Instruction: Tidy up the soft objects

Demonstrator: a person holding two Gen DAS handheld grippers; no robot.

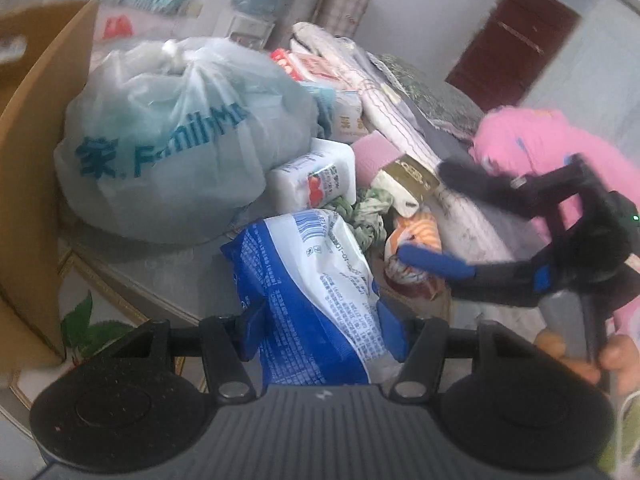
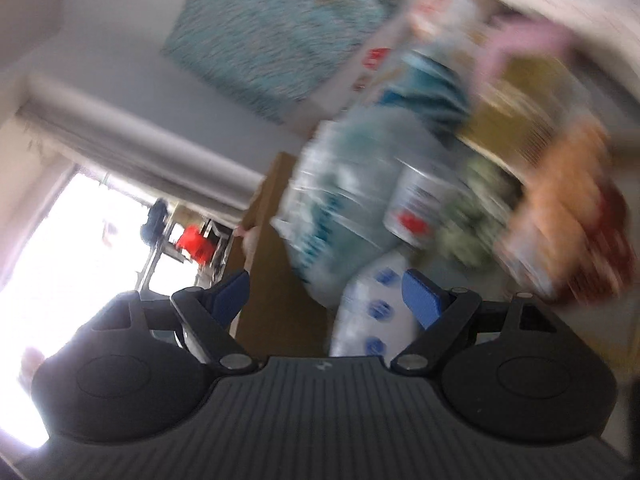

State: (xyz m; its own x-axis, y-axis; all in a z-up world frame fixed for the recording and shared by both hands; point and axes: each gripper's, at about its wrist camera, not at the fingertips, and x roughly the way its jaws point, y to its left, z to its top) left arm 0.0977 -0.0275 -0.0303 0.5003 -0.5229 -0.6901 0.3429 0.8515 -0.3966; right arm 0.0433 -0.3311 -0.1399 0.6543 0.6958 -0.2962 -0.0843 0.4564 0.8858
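Heaped on the table (image 1: 132, 280), largest first: a pale knotted plastic bag (image 1: 176, 136) with teal lettering, close to the table's near edge and hard against the tall cardboard box (image 1: 36, 168) at the left. Behind and right of it, toward the far edge, a rolled striped cloth (image 1: 384, 100) leaning over a dark patterned cushion (image 1: 432, 92). At the right edge, a pink sleeve (image 1: 556, 152). Nearest the camera, overhanging the near edge, a blue-and-white soft pack (image 1: 312, 280), pinched across its lower end between the blue pads of the left gripper (image 1: 320, 328). Beyond it, a white wrapped pack with a red mark (image 1: 316, 180), then a crumpled green-and-white cloth (image 1: 372, 216), then a small orange printed packet (image 1: 416, 240). Over that packet, the right gripper (image 1: 434, 220), spread wide with nothing between its fingers. From the right wrist view, heavily blurred: same gripper (image 2: 326, 300) spread apart, the pale bag (image 2: 360, 184) and box (image 2: 272, 240) ahead.
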